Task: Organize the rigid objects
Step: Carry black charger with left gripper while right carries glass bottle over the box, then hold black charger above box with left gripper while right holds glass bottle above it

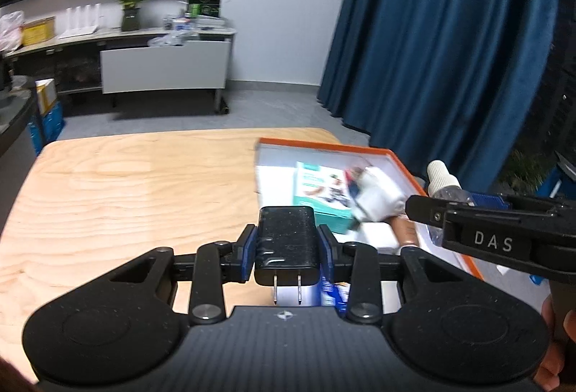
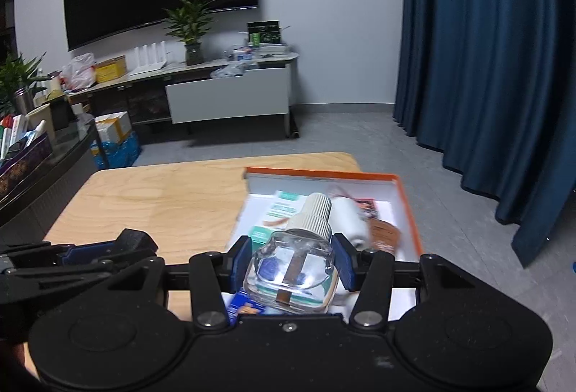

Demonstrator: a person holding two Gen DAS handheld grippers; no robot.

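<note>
At the surface's [image 1: 126,183] right edge, the orange box [image 2: 408,208] already holds several items. Left gripper [image 1: 288,244] clamps a black charger [image 1: 288,233]; right gripper [image 2: 291,262] clamps a clear bottle [image 2: 295,266]. Both remain unplaced.

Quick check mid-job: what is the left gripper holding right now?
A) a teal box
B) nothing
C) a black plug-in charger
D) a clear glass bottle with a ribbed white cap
C: the left gripper is shut on the black plug-in charger, its two prongs pointing back toward the camera.
</note>
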